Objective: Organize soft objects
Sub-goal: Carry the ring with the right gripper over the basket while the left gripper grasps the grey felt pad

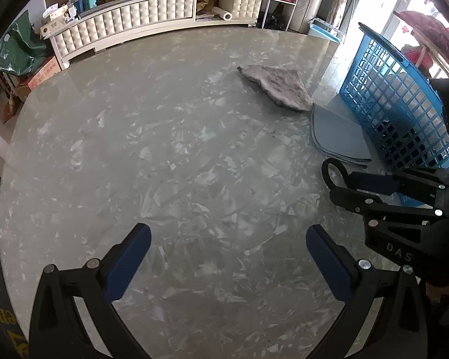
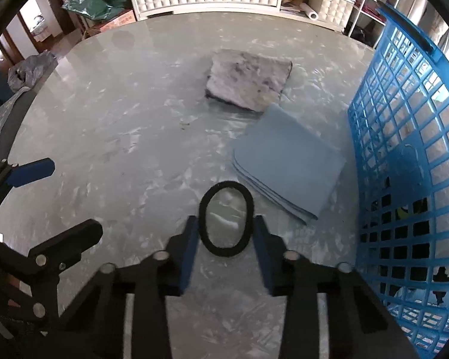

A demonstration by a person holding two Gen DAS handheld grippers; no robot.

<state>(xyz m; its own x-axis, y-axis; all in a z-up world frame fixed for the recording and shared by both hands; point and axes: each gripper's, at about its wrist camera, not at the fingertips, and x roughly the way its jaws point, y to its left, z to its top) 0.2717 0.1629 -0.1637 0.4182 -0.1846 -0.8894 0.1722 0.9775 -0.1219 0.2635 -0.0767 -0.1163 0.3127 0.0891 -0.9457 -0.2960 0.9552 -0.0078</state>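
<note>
Black hair-band [image 2: 226, 218] lies on the marble tabletop [image 2: 119, 119] near its right edge, between the narrowed right tongs [image 2: 224, 239], pads touching its sides; left tongs [image 1: 227, 254] gape wide, holding nothing.

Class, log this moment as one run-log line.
right gripper: shut on black hair tie | left gripper: open, nothing between | blue cloth, grey towel: on table | basket: right
</note>
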